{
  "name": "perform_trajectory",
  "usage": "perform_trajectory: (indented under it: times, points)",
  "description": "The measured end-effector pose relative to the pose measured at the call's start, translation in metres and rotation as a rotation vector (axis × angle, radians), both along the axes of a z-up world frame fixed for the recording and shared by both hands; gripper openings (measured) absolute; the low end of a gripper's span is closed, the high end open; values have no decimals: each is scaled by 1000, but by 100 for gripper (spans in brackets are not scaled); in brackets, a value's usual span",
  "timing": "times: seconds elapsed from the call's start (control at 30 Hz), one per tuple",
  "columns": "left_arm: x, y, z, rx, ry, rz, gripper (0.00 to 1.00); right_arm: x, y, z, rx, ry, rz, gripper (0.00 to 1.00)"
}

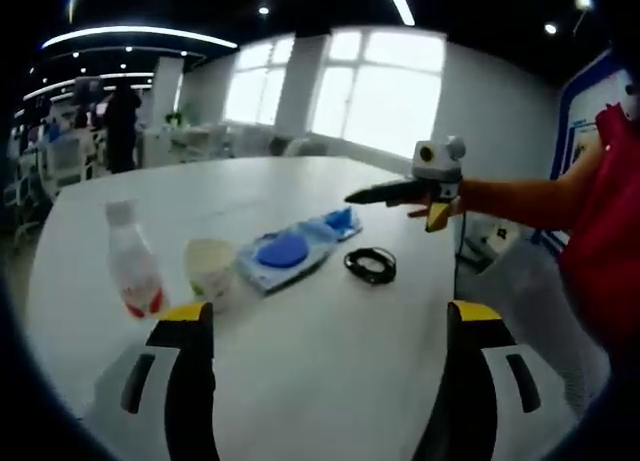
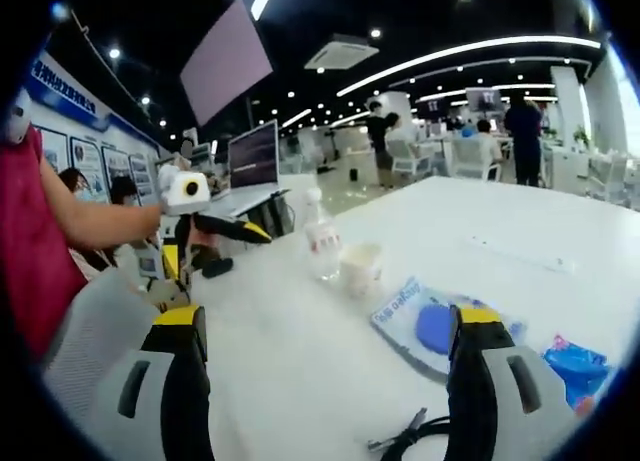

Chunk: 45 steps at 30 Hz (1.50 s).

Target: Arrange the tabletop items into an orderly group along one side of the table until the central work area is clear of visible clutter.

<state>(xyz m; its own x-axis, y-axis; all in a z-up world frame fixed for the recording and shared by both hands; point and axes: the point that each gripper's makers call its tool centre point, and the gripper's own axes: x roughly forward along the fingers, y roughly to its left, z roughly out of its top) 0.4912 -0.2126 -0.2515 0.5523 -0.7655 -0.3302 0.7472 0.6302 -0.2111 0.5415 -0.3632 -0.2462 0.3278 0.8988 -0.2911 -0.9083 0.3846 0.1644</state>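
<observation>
A bottle (image 1: 133, 261), a cup (image 1: 210, 268), a blue packet (image 1: 290, 249) and a coiled black cable (image 1: 371, 265) lie mid-table (image 1: 330, 371), untouched. To group them well, take the nearest edge item first and slide it toward one side. Both the left gripper (image 1: 330, 326) and the right gripper (image 2: 325, 326) hang wide apart and empty, just short of the items.

No text reads clearly — blue print on the packet (image 2: 405, 306), perhaps lettering.
</observation>
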Motion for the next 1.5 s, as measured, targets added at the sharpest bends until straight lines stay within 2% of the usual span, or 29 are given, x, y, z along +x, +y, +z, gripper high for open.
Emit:
perform_trajectory:
  times: [0.33,0.7,0.93,1.1,1.3,1.5]
  points:
    - [-8,-33,8,-31,-9,-9,93,-14,-44,-8,-8,21,-60,100]
    - [-12,-67,3,-29,-1,-37,92,-19,-91,-14,-7,37,-149,100]
    - [-10,-78,3,-28,5,-48,91,-12,-112,-18,-4,47,-202,99]
    - [-7,-81,1,-26,11,-51,90,-2,-126,-36,-21,77,-263,99]
    - [-6,-89,-9,-14,37,-67,89,12,-141,-59,-71,99,-341,92]
    - [-3,-104,-15,-4,55,-99,88,28,-154,-81,-161,136,-420,74]
